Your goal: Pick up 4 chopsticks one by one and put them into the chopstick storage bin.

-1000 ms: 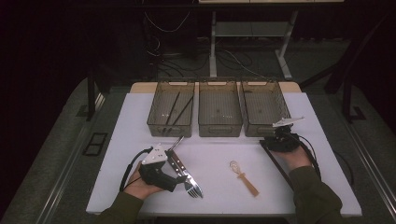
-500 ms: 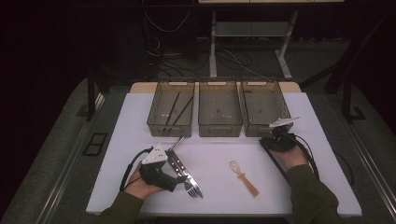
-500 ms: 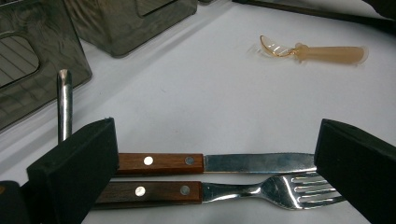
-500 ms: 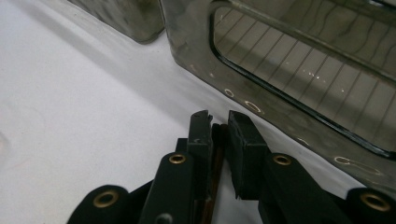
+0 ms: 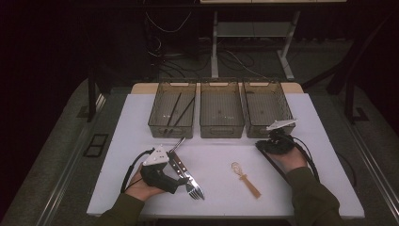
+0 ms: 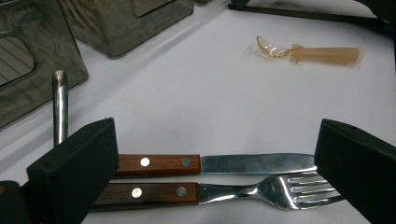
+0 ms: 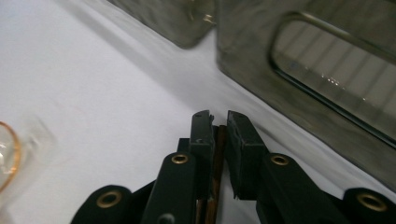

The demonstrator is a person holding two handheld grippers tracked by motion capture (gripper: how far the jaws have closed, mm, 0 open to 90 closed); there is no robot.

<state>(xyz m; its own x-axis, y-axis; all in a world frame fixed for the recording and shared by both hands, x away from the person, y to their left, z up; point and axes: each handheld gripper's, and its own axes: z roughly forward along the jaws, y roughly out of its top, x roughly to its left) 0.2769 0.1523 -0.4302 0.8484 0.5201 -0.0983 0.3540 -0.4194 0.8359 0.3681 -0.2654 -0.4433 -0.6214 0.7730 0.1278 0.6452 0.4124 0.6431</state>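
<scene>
Largest, a white table (image 5: pixel 117 155), lit against dark surroundings. At its far edge, three smoky see-through bins side by side: left bin (image 5: pixel 171 110) holding two thin dark sticks (image 5: pixel 179 109), middle bin (image 5: pixel 221 110), right bin (image 5: pixel 267 108). Nearer, at the left, left gripper (image 6: pixel 215 163) in a hand, jaws spread wide and low over the table, straddling a wood-handled knife (image 6: pixel 252 163) and a wood-handled fork (image 6: pixel 280 191) lying parallel and just beside each other, clamped on neither. At the right, just before the right bin, right gripper (image 7: pixel 217 126) in the other hand, jaws pressed nearly together on a thin brown stick (image 7: pixel 215 186). Between the two hands, flat on the table, an amber plastic spoon (image 5: pixel 244 179). Beside the left gripper, toward the left bin, a slim metal handle (image 6: pixel 60 107), its other end hidden.
</scene>
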